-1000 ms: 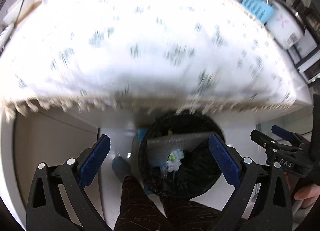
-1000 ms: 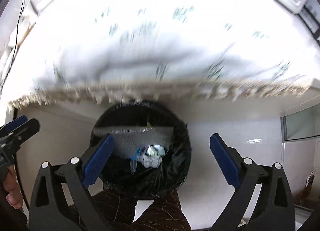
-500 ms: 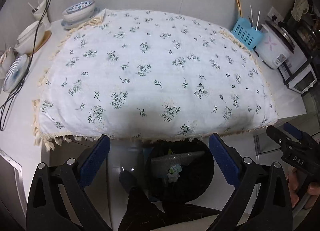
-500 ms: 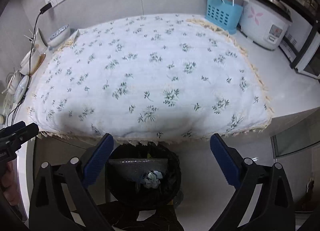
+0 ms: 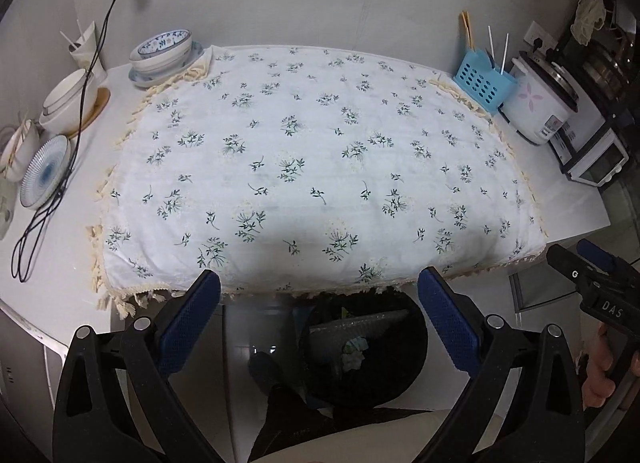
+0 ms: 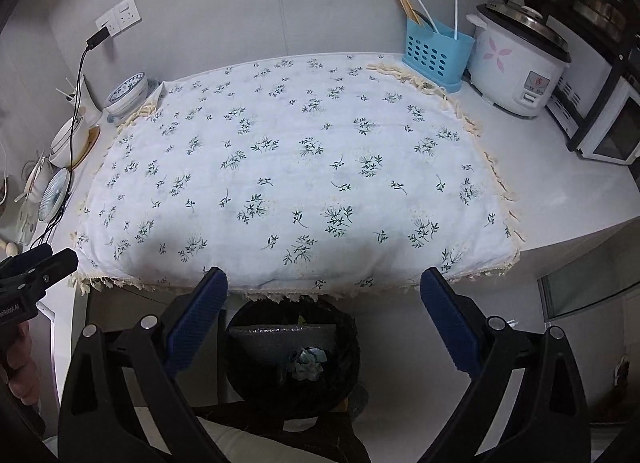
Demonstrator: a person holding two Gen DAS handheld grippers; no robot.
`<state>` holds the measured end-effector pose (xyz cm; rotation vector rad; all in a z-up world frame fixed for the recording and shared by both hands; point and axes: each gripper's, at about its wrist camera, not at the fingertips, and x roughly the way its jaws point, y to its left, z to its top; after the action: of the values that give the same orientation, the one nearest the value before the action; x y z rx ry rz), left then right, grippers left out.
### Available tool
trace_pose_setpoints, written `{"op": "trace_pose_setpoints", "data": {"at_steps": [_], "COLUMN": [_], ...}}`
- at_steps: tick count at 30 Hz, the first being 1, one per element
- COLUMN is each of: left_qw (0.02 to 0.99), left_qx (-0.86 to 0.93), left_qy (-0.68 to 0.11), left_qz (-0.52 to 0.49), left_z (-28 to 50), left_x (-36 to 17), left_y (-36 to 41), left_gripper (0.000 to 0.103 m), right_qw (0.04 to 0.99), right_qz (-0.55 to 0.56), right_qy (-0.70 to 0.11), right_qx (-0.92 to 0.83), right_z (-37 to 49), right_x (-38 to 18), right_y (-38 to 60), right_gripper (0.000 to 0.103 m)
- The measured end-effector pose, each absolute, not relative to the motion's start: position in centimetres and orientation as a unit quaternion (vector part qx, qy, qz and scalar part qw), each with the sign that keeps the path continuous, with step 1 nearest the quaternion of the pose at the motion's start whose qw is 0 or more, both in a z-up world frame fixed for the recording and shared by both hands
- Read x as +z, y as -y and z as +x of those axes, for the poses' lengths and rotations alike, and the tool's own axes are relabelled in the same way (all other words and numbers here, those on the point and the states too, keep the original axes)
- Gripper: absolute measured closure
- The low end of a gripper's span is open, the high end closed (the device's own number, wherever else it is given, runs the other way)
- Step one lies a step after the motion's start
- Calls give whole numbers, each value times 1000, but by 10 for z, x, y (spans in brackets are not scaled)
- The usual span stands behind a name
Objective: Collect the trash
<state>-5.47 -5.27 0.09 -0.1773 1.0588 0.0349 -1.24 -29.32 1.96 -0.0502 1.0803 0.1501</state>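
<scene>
My left gripper (image 5: 319,315) has its two fingers wide apart, and nothing is between them. The fingers (image 5: 188,321) are black plastic with blue, finely ribbed pads. My right gripper (image 6: 323,313) is the same: fingers (image 6: 448,321) spread wide, holding nothing.

Between the fingers of both grippers, at 6 o'clock in each view, I see the trash bin (image 6: 344,327). It is round and lined with a black, wrinkled plastic bag, and it stands on the floor just under the front edge of the surface. Inside lies a flat grey piece of bubble wrap (image 6: 280,337), and near it a small crumpled ball of white and bluish paper (image 6: 308,363).

Above the bin, filling the middle of each view, is the tablecloth (image 5: 320,167). It is white cotton with small green flower sprigs and a cream fringe along the edges. It covers most of the white, smooth surface (image 6: 560,191).

At 10 o'clock in the left view stand ceramic bowls (image 5: 162,49) with blue patterns, and a round striped plate (image 5: 44,171) leans near a black cable (image 5: 76,135). At 2 o'clock is a blue perforated utensil holder (image 5: 482,85), and just beside it a white rice cooker (image 5: 540,107) with pink petals.

At 3 o'clock in the left view I see a hand (image 5: 598,375) on the right gripper's handle.
</scene>
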Motion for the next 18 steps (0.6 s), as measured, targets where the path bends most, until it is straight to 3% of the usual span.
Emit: {"op": "trace_pose_setpoints", "data": {"at_steps": [18], "left_qw": [851], "left_qx": [29], "left_qy": [-518], "left_qz": [-81], "left_z": [-43], "left_x": [-5], "left_y": [50], "left_gripper": [6], "right_qw": [851], "right_qz": [-30], "right_qy": [-520], "right_qx": [75], "right_z": [0], "right_x": [24], "right_y": [291], "right_gripper": [10]}}
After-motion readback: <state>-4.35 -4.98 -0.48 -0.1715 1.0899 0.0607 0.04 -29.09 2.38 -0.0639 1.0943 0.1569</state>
